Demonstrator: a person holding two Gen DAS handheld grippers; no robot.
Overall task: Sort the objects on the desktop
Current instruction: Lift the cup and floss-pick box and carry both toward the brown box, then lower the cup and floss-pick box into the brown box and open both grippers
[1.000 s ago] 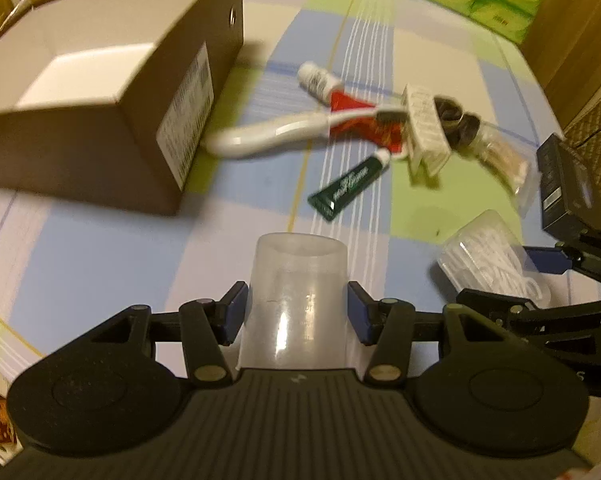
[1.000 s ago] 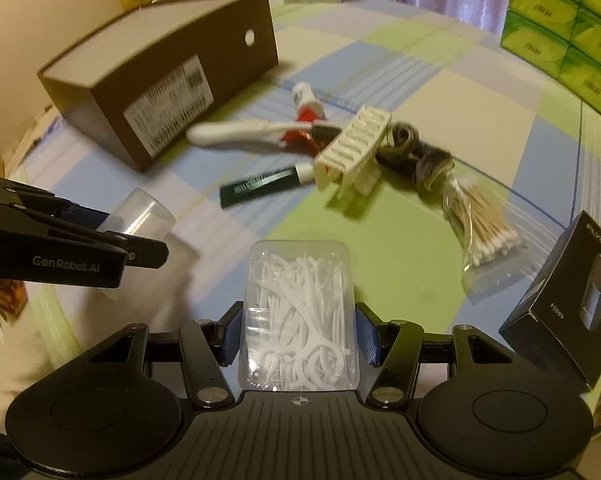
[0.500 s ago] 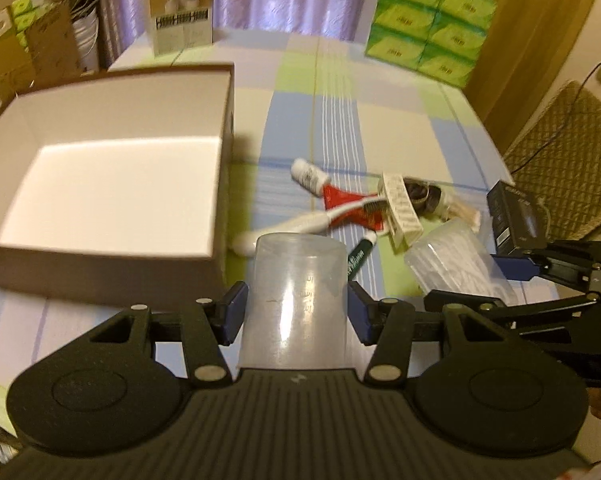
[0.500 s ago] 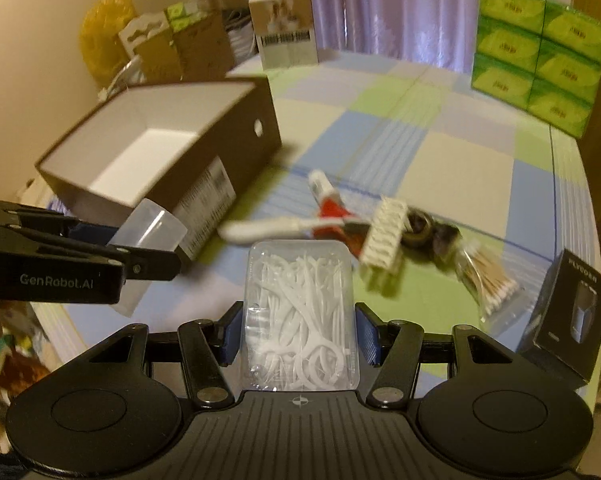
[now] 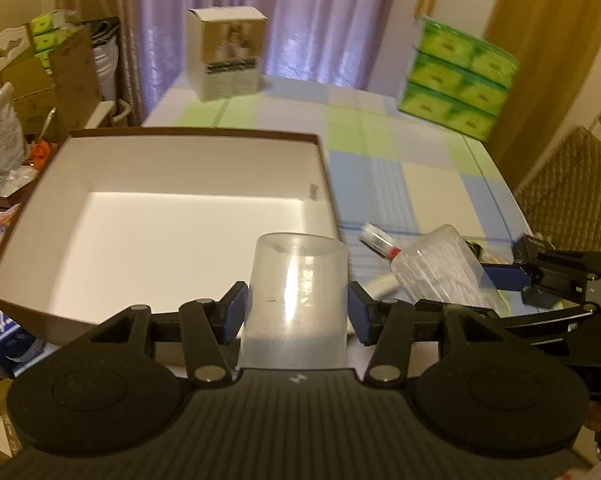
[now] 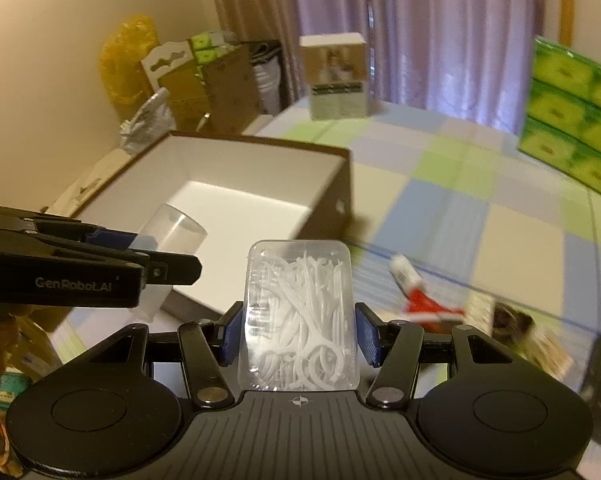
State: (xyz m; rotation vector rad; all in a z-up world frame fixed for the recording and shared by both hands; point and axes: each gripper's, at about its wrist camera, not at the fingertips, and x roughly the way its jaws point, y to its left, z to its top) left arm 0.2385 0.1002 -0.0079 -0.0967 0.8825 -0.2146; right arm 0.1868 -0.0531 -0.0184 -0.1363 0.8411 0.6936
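Left gripper (image 5: 296, 312) clamps clear cup (image 5: 296, 296), held over near edge of open box (image 5: 172, 216). Right gripper (image 6: 298, 340) clamps floss-pick case (image 6: 298, 316), just short of box near right corner. Advise: carry both past box rim, lower toward box floor, release apart.
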